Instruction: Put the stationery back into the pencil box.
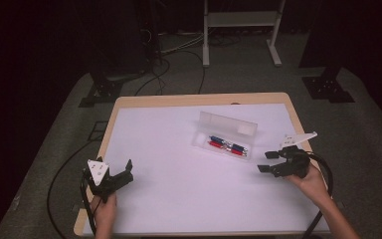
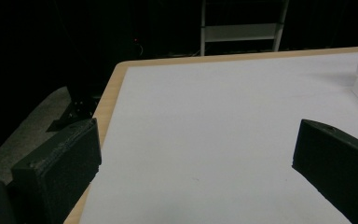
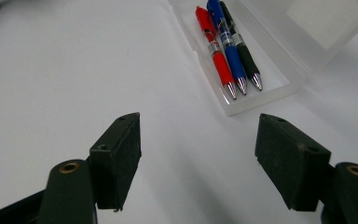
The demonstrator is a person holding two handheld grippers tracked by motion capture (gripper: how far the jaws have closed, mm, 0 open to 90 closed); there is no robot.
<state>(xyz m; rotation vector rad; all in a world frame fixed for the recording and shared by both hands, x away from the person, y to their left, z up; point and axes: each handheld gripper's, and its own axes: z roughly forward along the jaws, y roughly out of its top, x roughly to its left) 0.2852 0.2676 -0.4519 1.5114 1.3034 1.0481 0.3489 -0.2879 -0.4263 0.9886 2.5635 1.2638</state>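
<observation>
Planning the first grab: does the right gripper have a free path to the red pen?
Probably yes: the right gripper is open, the case lid is up, and bare table lies between it and the red pen.

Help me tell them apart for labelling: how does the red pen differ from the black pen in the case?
The red pen has a red grip and lies at the outer side of the row, against the case wall; the black pen has a dark grip and lies at the opposite side, past the blue pen. Both lie flat, parallel, silver tips toward the right gripper.
</observation>
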